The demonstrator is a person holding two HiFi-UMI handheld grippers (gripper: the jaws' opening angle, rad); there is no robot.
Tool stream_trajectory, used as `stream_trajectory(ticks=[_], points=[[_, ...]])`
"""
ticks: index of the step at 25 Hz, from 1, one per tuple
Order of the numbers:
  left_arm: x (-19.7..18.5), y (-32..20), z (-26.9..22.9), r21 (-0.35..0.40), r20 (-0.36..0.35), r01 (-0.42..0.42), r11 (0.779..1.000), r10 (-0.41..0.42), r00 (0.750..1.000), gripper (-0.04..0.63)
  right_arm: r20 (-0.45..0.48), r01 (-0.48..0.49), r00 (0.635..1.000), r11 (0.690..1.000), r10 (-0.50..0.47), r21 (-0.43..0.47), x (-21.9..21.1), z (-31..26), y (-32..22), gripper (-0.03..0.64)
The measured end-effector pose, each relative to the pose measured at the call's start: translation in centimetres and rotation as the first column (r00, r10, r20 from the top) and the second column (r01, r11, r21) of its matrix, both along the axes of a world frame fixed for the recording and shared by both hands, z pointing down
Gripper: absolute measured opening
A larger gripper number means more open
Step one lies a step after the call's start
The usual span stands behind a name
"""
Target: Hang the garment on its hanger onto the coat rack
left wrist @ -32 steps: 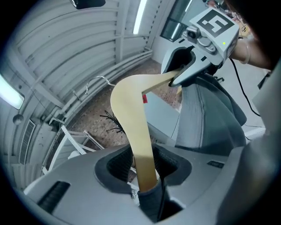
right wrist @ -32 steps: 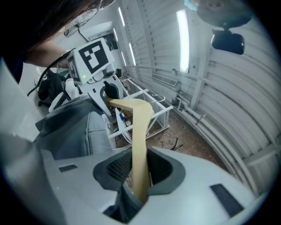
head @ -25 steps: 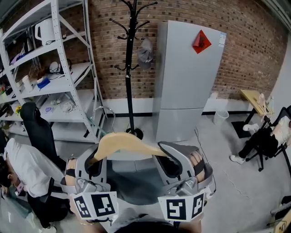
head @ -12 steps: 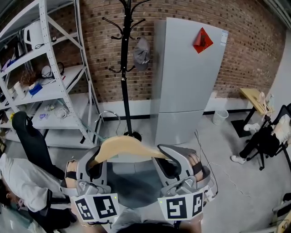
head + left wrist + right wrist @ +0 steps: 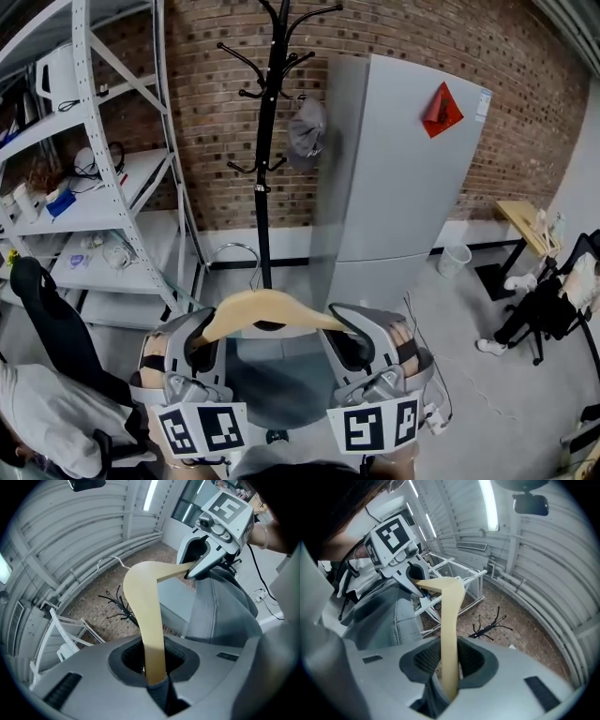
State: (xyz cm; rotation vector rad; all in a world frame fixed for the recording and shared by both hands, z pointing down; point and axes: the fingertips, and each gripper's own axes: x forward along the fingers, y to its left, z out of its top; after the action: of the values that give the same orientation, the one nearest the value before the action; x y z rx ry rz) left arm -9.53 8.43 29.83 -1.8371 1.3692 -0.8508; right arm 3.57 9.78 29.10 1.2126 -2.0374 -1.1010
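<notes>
A pale wooden hanger with a wire hook is held level in front of me, a grey garment draped below it. My left gripper is shut on the hanger's left arm; my right gripper is shut on its right arm. The black coat rack stands straight ahead against the brick wall, beyond the hanger. A grey cap hangs on one of its pegs.
A white metal shelving unit with clutter stands at the left. A tall grey fridge stands right of the rack. A black chair and a person's white sleeve are at lower left; a person sits at far right.
The view has swung left and closer to the coat rack, which now stands almost straight above the hanger. Both grippers keep their hold on the hanger.
</notes>
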Motion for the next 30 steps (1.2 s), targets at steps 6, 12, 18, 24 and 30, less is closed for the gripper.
stream_trajectory(ticks=[6, 12, 18, 24, 30], points=[[-2.6, -4.9, 0.2, 0.008, -0.009, -0.018, 1.000, 0.018, 1.000, 0.052, -0.023, -0.020, 1.000, 1.000, 0.020, -0.007, -2.7, 0.2, -4.9, 0.101], [-4.4, -8.3, 0.4, 0.013, -0.024, -0.030, 0.999, 0.030, 0.999, 0.052, -0.037, -0.034, 0.999, 0.999, 0.033, -0.012, -4.5, 0.5, -8.3, 0.101], [-5.0, -11.6, 0.8, 0.007, -0.029, -0.038, 0.999, 0.038, 0.999, 0.052, -0.028, -0.045, 0.999, 0.999, 0.045, -0.010, -5.1, 0.5, -11.5, 0.101], [-4.8, -16.2, 1.1, -0.010, -0.025, -0.054, 0.998, 0.053, 0.998, 0.052, -0.020, -0.053, 0.998, 0.998, 0.053, -0.015, -5.0, 0.6, -15.9, 0.101], [-4.3, -21.8, 0.4, -0.024, -0.024, -0.058, 0.998, 0.058, 0.998, 0.052, -0.019, -0.053, 0.998, 0.998, 0.052, -0.021, -4.6, -0.2, -21.4, 0.101]])
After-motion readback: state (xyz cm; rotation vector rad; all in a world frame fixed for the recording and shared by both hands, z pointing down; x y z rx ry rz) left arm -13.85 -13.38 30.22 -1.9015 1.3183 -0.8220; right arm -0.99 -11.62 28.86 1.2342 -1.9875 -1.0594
